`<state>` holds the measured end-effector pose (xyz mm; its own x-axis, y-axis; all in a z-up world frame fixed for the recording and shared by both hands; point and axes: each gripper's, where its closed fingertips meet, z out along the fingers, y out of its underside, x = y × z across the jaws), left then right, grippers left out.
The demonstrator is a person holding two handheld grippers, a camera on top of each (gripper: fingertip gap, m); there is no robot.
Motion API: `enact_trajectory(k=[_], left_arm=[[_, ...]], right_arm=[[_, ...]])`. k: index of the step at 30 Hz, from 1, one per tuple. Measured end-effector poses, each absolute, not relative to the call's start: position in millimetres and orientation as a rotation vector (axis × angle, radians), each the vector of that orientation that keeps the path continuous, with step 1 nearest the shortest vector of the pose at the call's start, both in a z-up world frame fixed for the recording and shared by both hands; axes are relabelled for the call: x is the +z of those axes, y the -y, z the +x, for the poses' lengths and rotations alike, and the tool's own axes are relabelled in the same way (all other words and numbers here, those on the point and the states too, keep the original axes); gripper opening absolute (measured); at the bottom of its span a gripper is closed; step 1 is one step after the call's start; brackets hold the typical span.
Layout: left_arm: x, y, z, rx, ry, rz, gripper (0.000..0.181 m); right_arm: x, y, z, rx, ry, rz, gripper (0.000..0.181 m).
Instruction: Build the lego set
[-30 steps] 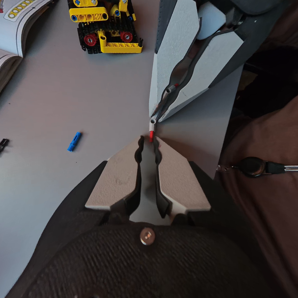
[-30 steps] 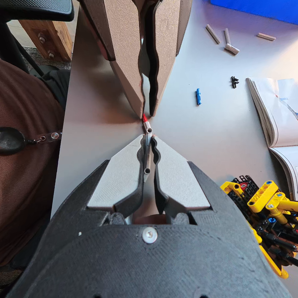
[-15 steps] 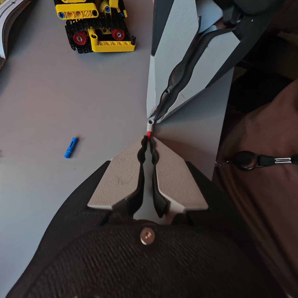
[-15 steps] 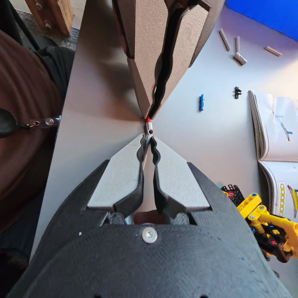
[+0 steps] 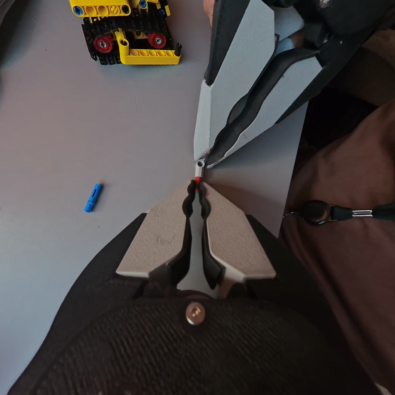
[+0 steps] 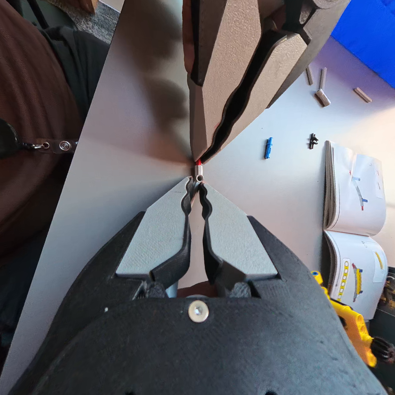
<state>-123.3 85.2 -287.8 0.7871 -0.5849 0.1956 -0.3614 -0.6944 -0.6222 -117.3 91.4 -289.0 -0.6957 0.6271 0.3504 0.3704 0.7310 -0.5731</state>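
My left gripper (image 5: pixel 197 185) is shut on a short red pin (image 5: pixel 198 180), whose far end sits in a light grey connector piece (image 5: pixel 199 167). My right gripper (image 6: pixel 195 183) is shut on the grey piece (image 6: pixel 199 173) and meets the left gripper (image 6: pixel 198 160) tip to tip above the grey table near its front edge. The right gripper also shows in the left wrist view (image 5: pixel 208 161). The red pin (image 6: pixel 198 161) barely shows between the two. The yellow and black lego vehicle (image 5: pixel 130 32) stands at the back of the table, and its edge shows in the right wrist view (image 6: pixel 350 320).
A loose blue pin (image 5: pixel 93 197) lies on the table left of the grippers, also in the right wrist view (image 6: pixel 268 148). A small black piece (image 6: pixel 313 141), several grey beams (image 6: pixel 320 92) and an open instruction booklet (image 6: pixel 354 213) lie farther off. A person in brown (image 5: pixel 352 213) sits at the table edge. My two grippers' fingertips are within a few centimetres of each other.
The grey piece has slid deeper into my right gripper, so less of it shows. Both grippers have tilted while staying tip to tip, and the left gripper has closed tighter on the red pin.
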Motion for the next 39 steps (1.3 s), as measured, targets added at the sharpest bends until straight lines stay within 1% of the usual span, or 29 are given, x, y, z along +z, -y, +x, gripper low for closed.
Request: enact_trajectory(k=[1,4,6,9,11,15,17,19,20,22,23,27,34,39], left_arm=[[-288,-85,-124,-0.509,-0.699,-2.405,0.0],[-283,-87,-125,-0.498,-0.689,-2.368,0.001],[-268,-89,-130,-0.467,-0.675,-2.299,0.008],[-243,-92,-148,-0.414,-0.571,-2.176,0.018],[-231,-93,-147,-0.463,-0.514,-2.072,0.018],[-222,-93,-128,-0.577,-0.492,-1.908,0.024],[-221,-91,-124,-0.643,-0.482,-1.867,0.028],[-210,-90,-122,-0.737,-0.435,-1.806,0.028],[-202,-90,-119,-0.792,-0.415,-1.749,0.025],[-193,-91,-114,-0.869,-0.402,-1.685,0.015],[-188,-90,-112,-0.916,-0.398,-1.656,0.008],[-180,-92,-111,-1.021,-0.324,-1.594,0.006],[-174,-93,-108,-1.147,-0.284,-1.535,0.005],[-174,-91,-107,-1.176,-0.289,-1.576,0.004]], right_arm=[[-289,-92,-118,0.675,2.383,-0.793,0.003],[-287,-99,-120,0.782,2.318,-0.934,0.004],[-275,-106,-123,0.851,2.241,-1.016,0.004],[-255,-106,-122,1.092,2.123,-1.13,0.004],[-244,-99,-121,1.253,2.061,-1.171,0.004],[-220,-81,-123,1.618,1.911,-1.238,0.003],[-215,-82,-123,1.715,1.843,-1.284,0.003],[-211,-84,-122,1.791,1.788,-1.306,0.003],[-206,-82,-121,1.865,1.761,-1.304,0.003],[-198,-79,-120,1.972,1.696,-1.3,0.003],[-195,-80,-121,2.007,1.66,-1.3,0.003],[-185,-84,-119,2.158,1.526,-1.306,0.003],[-180,-85,-116,2.167,1.507,-1.277,0.003],[-180,-80,-114,2.177,1.532,-1.274,0.003]])
